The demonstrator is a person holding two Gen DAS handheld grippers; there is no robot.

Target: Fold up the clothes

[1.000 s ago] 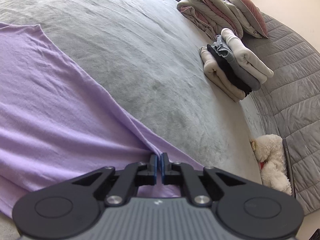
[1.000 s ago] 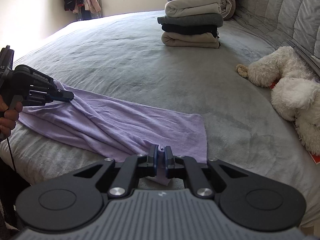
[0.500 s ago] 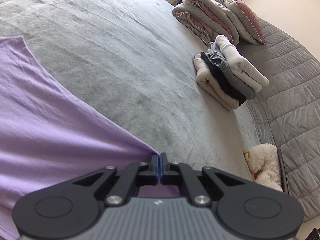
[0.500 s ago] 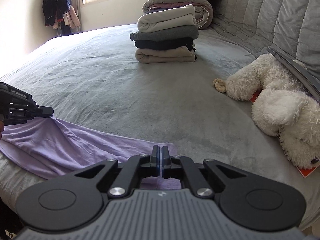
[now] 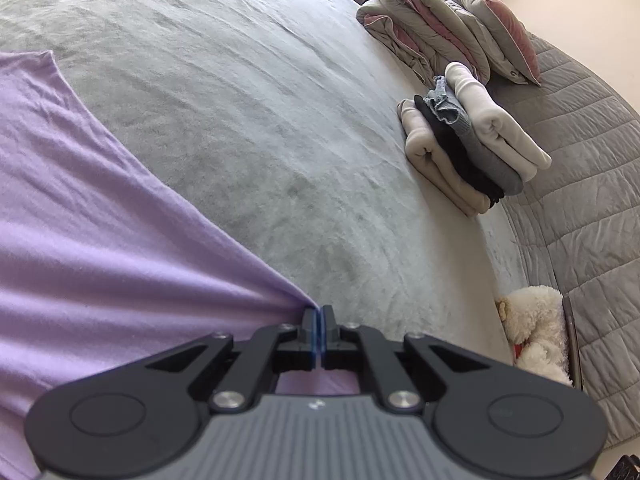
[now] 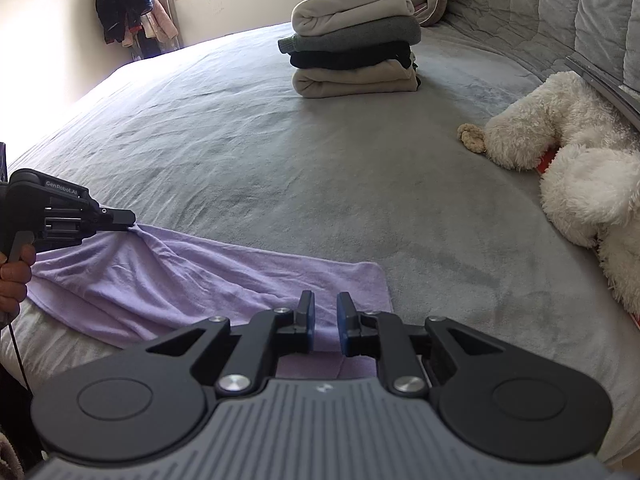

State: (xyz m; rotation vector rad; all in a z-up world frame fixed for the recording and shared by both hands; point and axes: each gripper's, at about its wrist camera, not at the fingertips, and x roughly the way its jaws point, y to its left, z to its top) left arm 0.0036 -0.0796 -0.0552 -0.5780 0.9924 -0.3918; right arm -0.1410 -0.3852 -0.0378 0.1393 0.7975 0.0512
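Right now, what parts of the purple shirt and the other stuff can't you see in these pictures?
- Purple garment: near edge hidden behind the right gripper body in the right wrist view; cut off by the left frame edge in the left wrist view.
- What kind of garment it is: bunched, cannot tell.
- Fluffy white toy: cut off at the right edge; face not visible.
- Hanging clothes: too small and dark to tell apart.
- Person's hand: mostly cut off at the left edge.

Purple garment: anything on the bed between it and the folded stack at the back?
Nothing visible. Between the purple garment and the folded stack lies only bare grey blanket. The plush dog lies off to the side, clear of that path.
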